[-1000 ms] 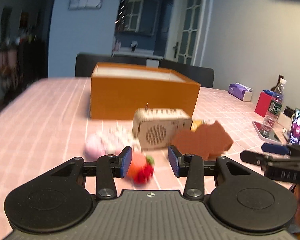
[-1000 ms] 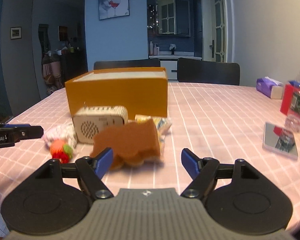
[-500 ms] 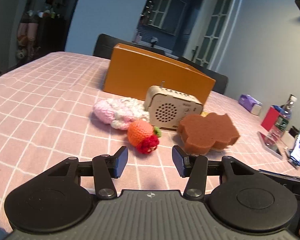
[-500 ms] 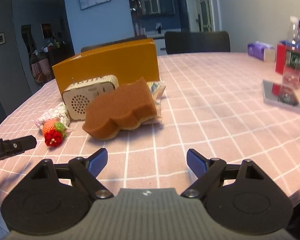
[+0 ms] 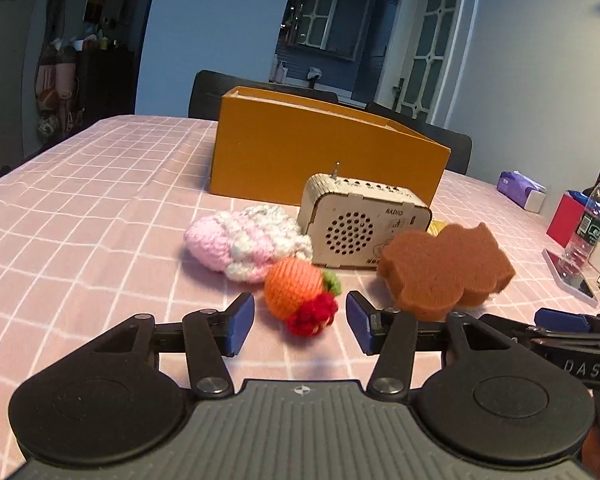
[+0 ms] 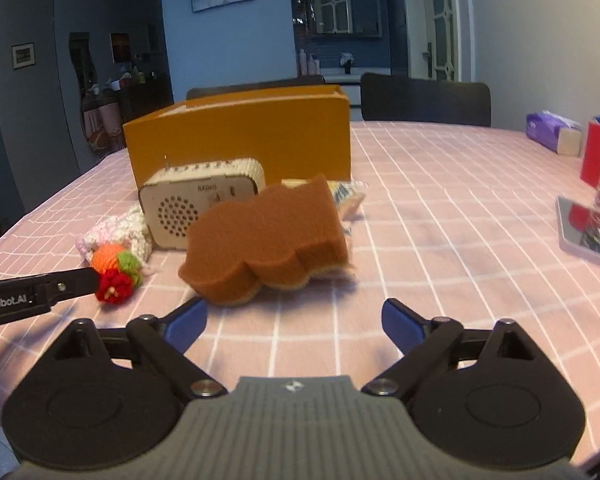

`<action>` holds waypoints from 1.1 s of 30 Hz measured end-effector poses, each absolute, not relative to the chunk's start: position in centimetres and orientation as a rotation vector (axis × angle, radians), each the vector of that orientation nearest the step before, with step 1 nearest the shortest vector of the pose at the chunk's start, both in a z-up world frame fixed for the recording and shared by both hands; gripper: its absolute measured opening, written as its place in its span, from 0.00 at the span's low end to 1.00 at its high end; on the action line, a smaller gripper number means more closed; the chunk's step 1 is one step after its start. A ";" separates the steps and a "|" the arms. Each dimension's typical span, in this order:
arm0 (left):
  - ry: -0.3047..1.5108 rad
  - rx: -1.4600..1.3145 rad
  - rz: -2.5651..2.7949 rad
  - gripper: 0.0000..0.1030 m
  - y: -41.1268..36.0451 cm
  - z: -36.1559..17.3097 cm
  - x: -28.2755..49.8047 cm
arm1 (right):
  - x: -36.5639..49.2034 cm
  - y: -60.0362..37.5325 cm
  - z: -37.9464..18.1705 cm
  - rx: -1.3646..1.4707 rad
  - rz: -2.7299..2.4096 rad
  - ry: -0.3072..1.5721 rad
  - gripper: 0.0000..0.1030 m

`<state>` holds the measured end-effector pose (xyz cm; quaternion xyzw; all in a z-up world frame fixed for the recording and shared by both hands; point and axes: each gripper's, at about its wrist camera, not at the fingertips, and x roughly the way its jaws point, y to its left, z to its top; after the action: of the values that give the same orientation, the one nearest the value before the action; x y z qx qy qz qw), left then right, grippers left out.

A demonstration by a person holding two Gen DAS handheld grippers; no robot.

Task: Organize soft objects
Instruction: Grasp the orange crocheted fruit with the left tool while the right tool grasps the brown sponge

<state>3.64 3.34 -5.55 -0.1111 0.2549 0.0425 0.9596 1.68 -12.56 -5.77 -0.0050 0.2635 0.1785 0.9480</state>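
Orange yarn with a red tuft, the knitted toy (image 5: 300, 296) lies at the centre of the left wrist view just ahead of the left gripper (image 5: 300, 322), whose blue-padded jaws stand apart on either side of it without touching. The right gripper (image 6: 294, 322) is spread wide low in its frame, short of the brown sponge (image 6: 266, 240) on the pink checked tablecloth (image 6: 460, 216). Behind them sit a pink-and-white knit piece (image 5: 244, 246), a wooden radio (image 5: 364, 228) and an orange box (image 5: 320, 160); something yellowish behind the sponge is too hidden to identify.

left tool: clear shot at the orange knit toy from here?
Probably yes. The left tool is open, and the orange knit toy lies on the table just ahead, roughly centred on the gap. Nothing sits between them; the pink knit piece and wooden radio lie behind it.
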 end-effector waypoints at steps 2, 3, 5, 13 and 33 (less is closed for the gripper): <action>0.542 -0.218 0.074 0.64 3.1 -5.6 4.6 | 2.2 -12.2 -5.8 -0.026 0.360 0.534 0.90; 0.552 -0.214 0.075 0.68 3.0 -5.7 5.0 | 2.4 -12.1 -5.9 -0.033 0.357 0.534 0.90; 0.568 -0.212 0.085 0.68 2.8 -5.9 5.7 | 2.8 -12.0 -6.0 -0.041 0.355 0.534 0.91; 0.621 -0.182 0.098 0.68 2.4 -6.5 7.6 | 3.6 -10.8 -6.0 -0.141 0.403 0.508 0.97; 0.637 -0.183 0.054 0.51 2.8 -5.7 6.8 | 3.2 -8.8 -5.9 -0.188 0.535 0.574 0.96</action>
<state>6.84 2.78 -5.71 -0.0896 0.3127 0.0267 0.9452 3.17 -8.76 -5.87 -0.0915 0.2793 0.2601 0.9198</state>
